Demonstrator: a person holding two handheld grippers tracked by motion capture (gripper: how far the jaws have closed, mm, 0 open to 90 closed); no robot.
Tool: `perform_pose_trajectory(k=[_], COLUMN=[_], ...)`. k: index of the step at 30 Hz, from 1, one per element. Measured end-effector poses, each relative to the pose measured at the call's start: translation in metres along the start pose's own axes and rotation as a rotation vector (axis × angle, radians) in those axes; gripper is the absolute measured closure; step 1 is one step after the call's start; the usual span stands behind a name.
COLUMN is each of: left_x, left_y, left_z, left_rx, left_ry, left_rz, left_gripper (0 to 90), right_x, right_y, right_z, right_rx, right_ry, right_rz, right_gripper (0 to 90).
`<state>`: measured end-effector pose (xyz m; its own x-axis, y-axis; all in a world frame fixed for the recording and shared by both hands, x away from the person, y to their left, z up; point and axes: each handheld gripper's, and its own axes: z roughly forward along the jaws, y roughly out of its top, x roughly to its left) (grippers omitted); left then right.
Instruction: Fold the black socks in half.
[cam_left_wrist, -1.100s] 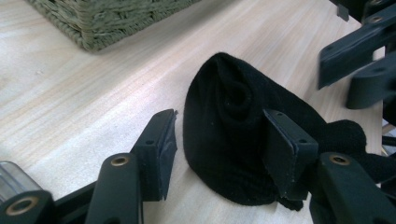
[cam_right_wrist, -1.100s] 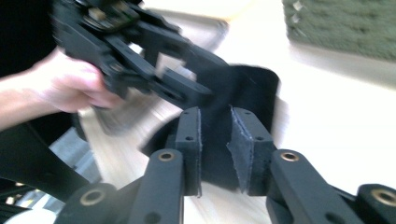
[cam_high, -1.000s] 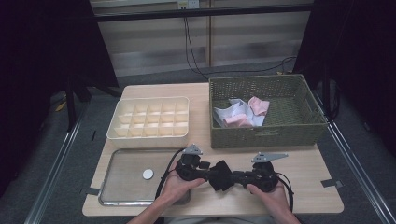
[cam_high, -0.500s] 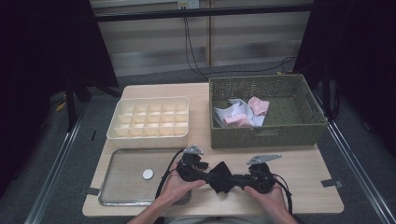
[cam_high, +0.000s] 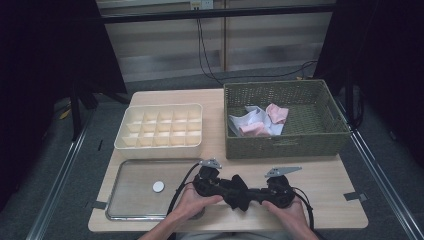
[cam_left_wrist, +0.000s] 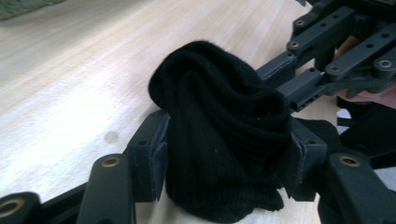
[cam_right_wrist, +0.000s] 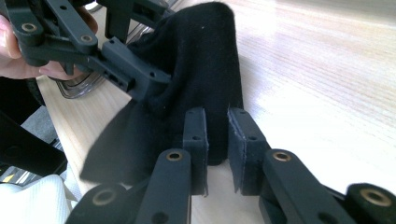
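Compared with a second ago, I see little change: both hands sit at the same spot near the front edge of the table (cam_high: 320, 175), and the black sock (cam_high: 239, 190) is bunched between the two tools as before. My left gripper (cam_left_wrist: 229, 158) has just been closing again after a brief widening, with the sock between its jaws. The right gripper (cam_right_wrist: 217, 140) has been easing shut a little over the same span.

In the left gripper view, the rolled bulk of the sock fills the gap between the jaws and both pads press into its sides, so that tool is clamped on it. In the right gripper view, the jaws stand close together with a narrow slot between them; a thin edge of the sock runs in at their tips, but I cannot tell whether the pads actually pinch it.

The sock lies on the pale wooden table, between the two grippers. To the left is a shallow metal tray (cam_high: 125, 210) with a small white disc (cam_high: 158, 186) in it. Behind it stands a cream divided organiser (cam_high: 160, 145), and to the right a green woven basket (cam_high: 285, 145) with pink and white cloth (cam_high: 260, 122) inside. The room around is dark.
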<state>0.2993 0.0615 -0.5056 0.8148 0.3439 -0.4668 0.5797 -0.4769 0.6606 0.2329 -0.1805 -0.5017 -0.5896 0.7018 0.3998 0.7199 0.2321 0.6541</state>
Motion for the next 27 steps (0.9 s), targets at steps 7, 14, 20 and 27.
perform_pose_trajectory(k=[7,14,20,27], left_x=[-0.01,-0.019,-0.018,-0.016], left_y=[0.0,0.003,0.004,0.005], left_z=[-0.004,-0.013,-0.019,-0.024], left_rx=[-0.018,-0.058,-0.057,-0.058], left_ry=[0.004,0.034,0.063,0.081], left_rz=[0.059,0.098,0.12,0.135], left_gripper=[58.7,65.4,65.6,65.7], right_x=[-0.002,-0.002,-0.002,-0.004], right_y=[0.0,0.002,0.004,0.007], right_z=[0.002,0.007,0.011,0.006], right_rx=[-0.013,-0.044,-0.072,-0.107], right_ry=[0.013,0.02,0.022,0.032], right_rz=[-0.004,-0.024,-0.033,-0.016], right_gripper=[77.8,76.6,75.1,69.9])
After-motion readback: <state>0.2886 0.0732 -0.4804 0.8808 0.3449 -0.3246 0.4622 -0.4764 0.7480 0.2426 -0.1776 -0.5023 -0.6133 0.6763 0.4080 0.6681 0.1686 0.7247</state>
